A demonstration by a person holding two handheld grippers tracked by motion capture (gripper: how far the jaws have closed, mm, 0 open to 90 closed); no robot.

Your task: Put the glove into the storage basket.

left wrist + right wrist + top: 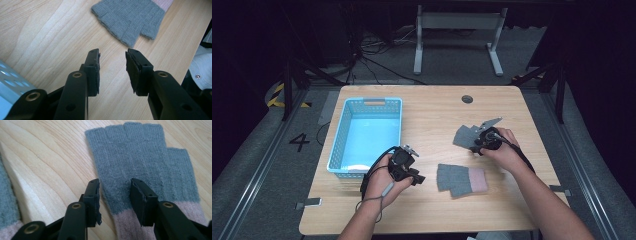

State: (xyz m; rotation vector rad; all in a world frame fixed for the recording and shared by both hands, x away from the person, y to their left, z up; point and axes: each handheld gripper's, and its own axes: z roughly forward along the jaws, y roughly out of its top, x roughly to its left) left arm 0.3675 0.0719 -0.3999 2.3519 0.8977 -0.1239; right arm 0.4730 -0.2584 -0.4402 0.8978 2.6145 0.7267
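Two grey fingerless gloves with pink cuffs lie flat on the wooden table [432,107]. One glove [460,179] [130,17] is near the front middle; my left gripper [418,178] [112,53] hovers open over bare wood just short of its finger ends. The other glove [463,136] [140,157] lies farther back on the right. My right gripper [475,148] [115,183] is open right over it, one jaw at the glove's left edge and the other on the knit near the cuff. Nothing is held.
A light blue plastic basket [367,135] [10,82] stands empty at the table's left side, close behind my left hand. A round cable hole [467,99] sits near the far edge. The front glove's edge [6,202] shows at the left of the right gripper view.
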